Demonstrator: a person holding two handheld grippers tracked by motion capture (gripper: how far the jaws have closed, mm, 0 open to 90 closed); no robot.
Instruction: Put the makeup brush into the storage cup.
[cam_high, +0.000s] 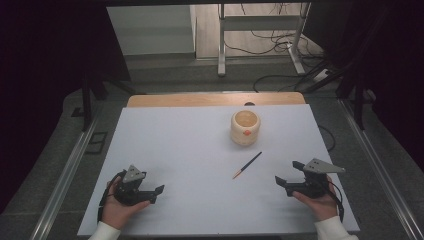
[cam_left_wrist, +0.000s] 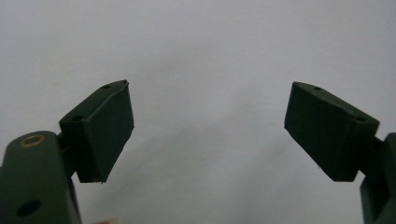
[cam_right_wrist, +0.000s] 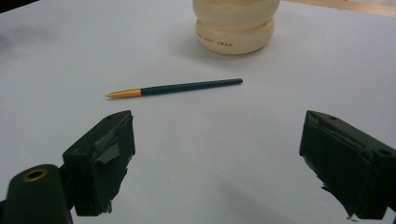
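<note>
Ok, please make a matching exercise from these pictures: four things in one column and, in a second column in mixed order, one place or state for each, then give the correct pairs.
Things:
1. pen
2. cup
3. left tool
4. right tool

Places or states:
A. open, at the near left of the table
B. stands upright, far from the person, cream coloured
C. lies flat on the table, dark with an orange tip
D. open, at the near right, points toward the pen

Pairs: 1-C, 2-B, 3-A, 4-D
</note>
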